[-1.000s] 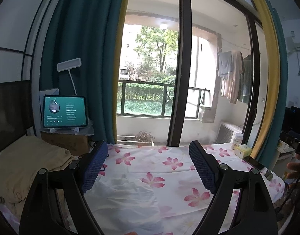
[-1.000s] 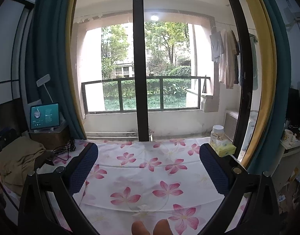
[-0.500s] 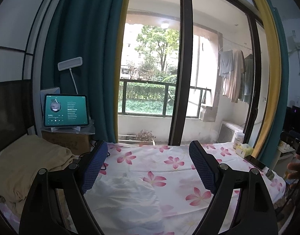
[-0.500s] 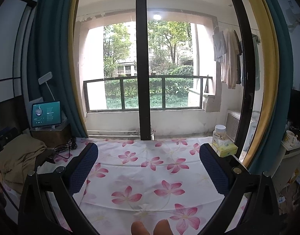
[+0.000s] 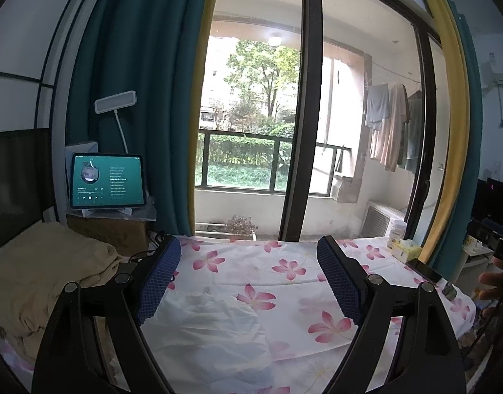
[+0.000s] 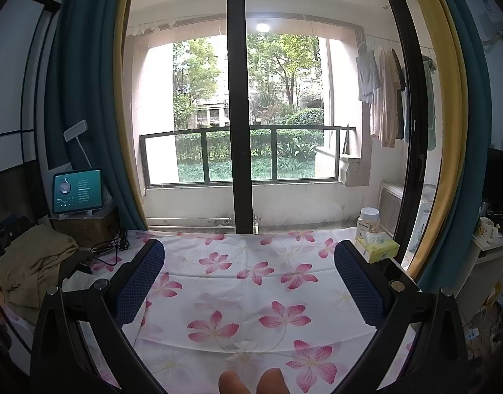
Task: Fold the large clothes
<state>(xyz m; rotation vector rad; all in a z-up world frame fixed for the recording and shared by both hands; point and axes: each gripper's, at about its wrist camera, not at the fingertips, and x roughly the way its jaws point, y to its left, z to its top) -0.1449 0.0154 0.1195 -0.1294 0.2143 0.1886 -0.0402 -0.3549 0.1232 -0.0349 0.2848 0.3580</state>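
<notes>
Left tool (image 5: 249, 252) open, tablet (image 5: 106, 180) text unreadable

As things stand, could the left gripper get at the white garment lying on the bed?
Probably yes: the left gripper is open and empty, and the white garment lies uncovered on the floral sheet just below and ahead, with nothing in between.

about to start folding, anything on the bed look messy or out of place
Mostly tidy. A white garment lies crumpled on the floral sheet, in front of the open left claw. A tan blanket is bunched at the head end, and a phone sits near the bed's right edge. The right claw is open and holds nothing.
</notes>
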